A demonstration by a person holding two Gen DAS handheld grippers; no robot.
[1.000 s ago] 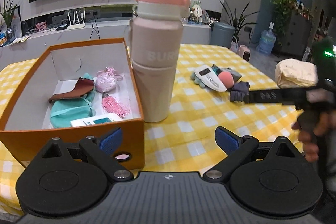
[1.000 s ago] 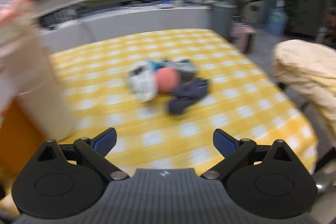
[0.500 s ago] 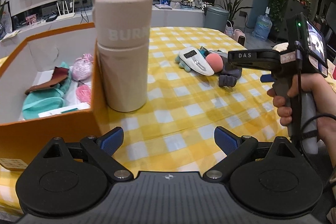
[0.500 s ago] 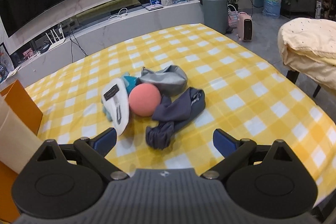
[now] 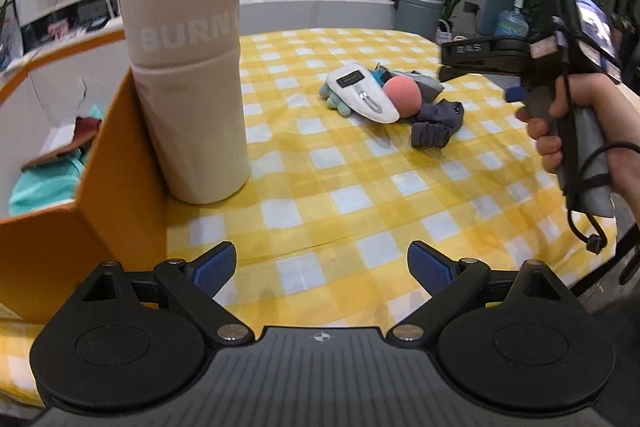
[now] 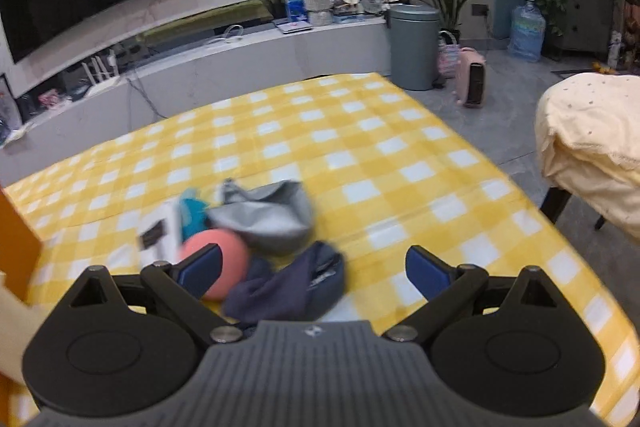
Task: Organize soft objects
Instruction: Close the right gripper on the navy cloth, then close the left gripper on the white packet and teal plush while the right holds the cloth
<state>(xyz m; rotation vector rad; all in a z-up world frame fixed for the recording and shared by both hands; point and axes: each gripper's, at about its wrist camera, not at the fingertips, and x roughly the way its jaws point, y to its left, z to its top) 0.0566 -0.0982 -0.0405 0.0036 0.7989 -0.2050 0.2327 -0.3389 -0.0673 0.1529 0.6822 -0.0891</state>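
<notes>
A small pile lies on the yellow checked tablecloth: a pink ball, a dark blue cloth, a grey pouch, a white case and a teal soft toy. My right gripper is open and empty, just above the dark blue cloth, with the pink ball by its left finger. It also shows in the left wrist view, held at the pile's right side. My left gripper is open and empty, low over the tablecloth, well short of the pile.
A tall pink bottle stands against the right wall of an orange box holding teal and brown soft items. A cream-covered chair stands off the table's right edge. A grey bin stands beyond the table.
My right gripper moved forward and down onto the pile. My left gripper swung right, so the box slid toward the left edge of its view.
</notes>
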